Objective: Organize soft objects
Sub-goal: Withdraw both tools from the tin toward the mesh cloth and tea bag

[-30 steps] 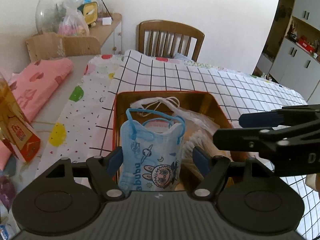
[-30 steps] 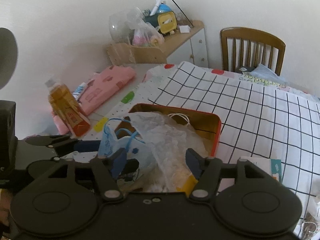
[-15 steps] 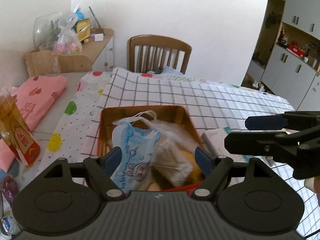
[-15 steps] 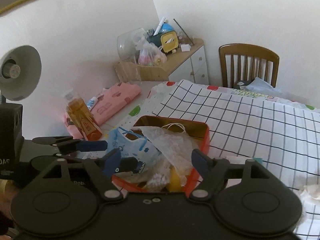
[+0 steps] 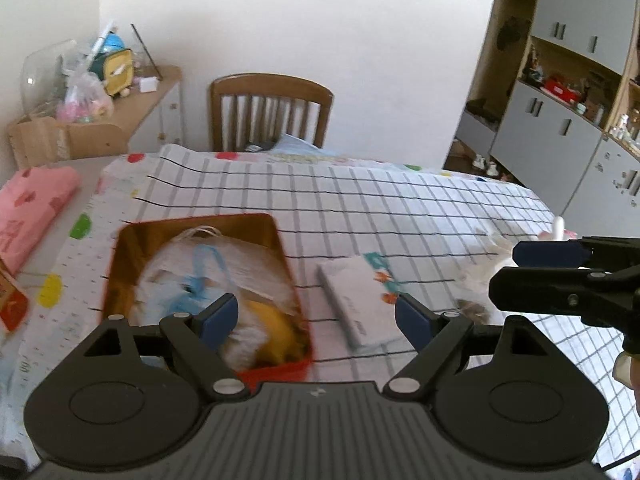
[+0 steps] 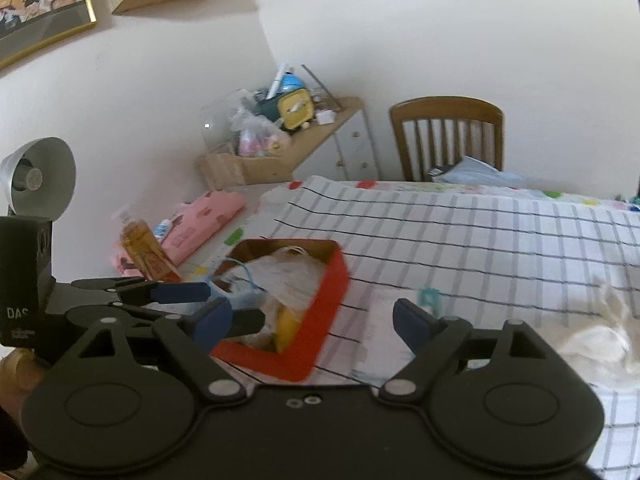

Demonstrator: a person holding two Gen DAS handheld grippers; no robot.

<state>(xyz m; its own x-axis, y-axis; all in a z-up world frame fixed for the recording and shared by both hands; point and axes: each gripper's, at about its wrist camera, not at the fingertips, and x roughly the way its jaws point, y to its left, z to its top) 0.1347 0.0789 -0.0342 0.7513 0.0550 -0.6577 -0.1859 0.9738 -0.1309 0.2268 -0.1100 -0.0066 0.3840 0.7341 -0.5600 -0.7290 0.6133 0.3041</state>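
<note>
A red tin [image 5: 276, 370] on the checked cloth holds a blue cartoon pouch [image 5: 192, 292], a white plastic bag [image 5: 248, 256] and something yellow [image 5: 280, 332]. My left gripper [image 5: 316, 318] hovers above the tin's near right corner. Its jaws are opening and nothing is between them. My right gripper [image 6: 312, 320] hangs above the same tin [image 6: 316, 320] from the other side, its jaws also opening and bare. It shows at the right edge of the left wrist view [image 5: 508, 270]. A crumpled white soft thing [image 6: 600, 332] lies to the right.
A flat white packet [image 5: 356, 300] lies just right of the tin. A folded pink cloth [image 6: 200, 220] and a bottle [image 6: 148, 252] are at the left, a grey lamp [image 6: 40, 176] beyond. A wooden chair [image 5: 272, 112] stands at the far edge.
Both grippers have drawn back and up from the tin with their jaws spreading wider. The blue pouch, upright between the left fingers before, now lies in the tin.
</note>
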